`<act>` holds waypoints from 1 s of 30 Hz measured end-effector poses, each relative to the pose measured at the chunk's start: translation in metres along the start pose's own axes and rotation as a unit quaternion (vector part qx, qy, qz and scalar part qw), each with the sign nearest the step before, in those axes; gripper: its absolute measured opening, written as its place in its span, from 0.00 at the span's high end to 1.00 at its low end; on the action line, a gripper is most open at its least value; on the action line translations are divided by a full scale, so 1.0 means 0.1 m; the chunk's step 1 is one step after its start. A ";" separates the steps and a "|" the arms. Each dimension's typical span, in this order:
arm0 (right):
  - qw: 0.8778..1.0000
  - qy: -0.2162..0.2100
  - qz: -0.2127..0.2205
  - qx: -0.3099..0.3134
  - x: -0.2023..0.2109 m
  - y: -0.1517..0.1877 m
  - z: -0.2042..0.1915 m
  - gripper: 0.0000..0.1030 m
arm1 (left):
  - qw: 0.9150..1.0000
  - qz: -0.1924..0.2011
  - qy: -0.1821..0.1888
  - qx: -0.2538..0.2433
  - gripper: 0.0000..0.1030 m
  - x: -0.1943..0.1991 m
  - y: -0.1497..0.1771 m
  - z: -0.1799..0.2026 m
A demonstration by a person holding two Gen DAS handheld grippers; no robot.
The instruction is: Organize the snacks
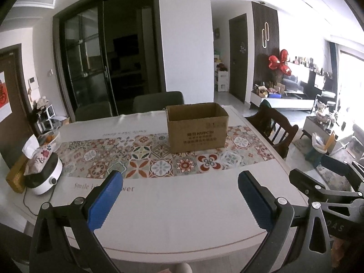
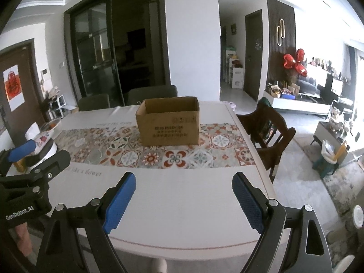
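A: Obs, both wrist views. Cardboard box (image 1: 196,127) stands upright, top flaps open, on the patterned runner (image 1: 145,159) at the far-mid part of the desk (image 1: 182,216). Inside of box not visible. No snacks seen.

B: Left hand-held gripper (image 1: 179,198)?

A: Jaws spread wide, nothing between the blue pads (image 1: 105,201); near side of the box, well apart from it, over bare desk.

B: Right hand-held gripper (image 2: 182,201)?

A: Same: jaws wide apart, empty, near side of the box, no contact.

B: Other items?

A: Left of the box, at desk edge: white appliance (image 1: 46,177) w/ floral tissue pouch (image 1: 38,159) on top. Right of the box: dark wooden chair (image 1: 273,127) beside the desk.
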State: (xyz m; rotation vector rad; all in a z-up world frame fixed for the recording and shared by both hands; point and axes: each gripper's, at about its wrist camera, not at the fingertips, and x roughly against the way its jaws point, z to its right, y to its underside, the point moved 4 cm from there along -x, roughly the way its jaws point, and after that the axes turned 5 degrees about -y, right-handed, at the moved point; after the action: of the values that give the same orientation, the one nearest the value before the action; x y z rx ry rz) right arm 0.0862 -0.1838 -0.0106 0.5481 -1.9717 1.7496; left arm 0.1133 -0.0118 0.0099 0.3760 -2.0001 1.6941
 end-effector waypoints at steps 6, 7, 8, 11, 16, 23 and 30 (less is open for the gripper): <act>1.000 -0.007 0.001 0.004 0.15 0.11 -0.05 0.15 | 1.000 -0.001 0.001 0.002 0.00 0.15 0.10 0.00; 1.000 -0.009 0.001 0.007 0.17 0.12 -0.06 0.15 | 1.000 -0.001 0.001 0.002 0.00 0.16 0.10 -0.01; 1.000 -0.009 0.001 0.010 0.18 0.13 -0.07 0.15 | 1.000 -0.001 0.001 0.002 0.00 0.17 0.11 -0.01; 1.000 -0.007 0.006 0.017 0.24 0.13 -0.08 0.15 | 1.000 0.000 0.002 0.003 0.00 0.19 0.11 -0.02; 1.000 -0.007 0.012 0.019 0.29 0.13 -0.09 0.15 | 1.000 0.004 0.007 0.005 0.00 0.23 0.11 0.00; 1.000 -0.006 0.015 0.017 0.33 0.13 -0.09 0.15 | 1.000 0.009 0.007 0.001 0.00 0.27 0.10 0.02; 1.000 -0.006 0.014 0.017 0.32 0.14 -0.08 0.15 | 1.000 0.010 0.006 -0.001 0.00 0.27 0.11 0.02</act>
State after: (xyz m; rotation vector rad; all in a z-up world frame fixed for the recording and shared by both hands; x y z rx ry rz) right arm 0.0526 -0.1746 -0.0029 0.5465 -1.9704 1.8047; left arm 0.0850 -0.0089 0.0150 0.3465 -2.0032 1.7021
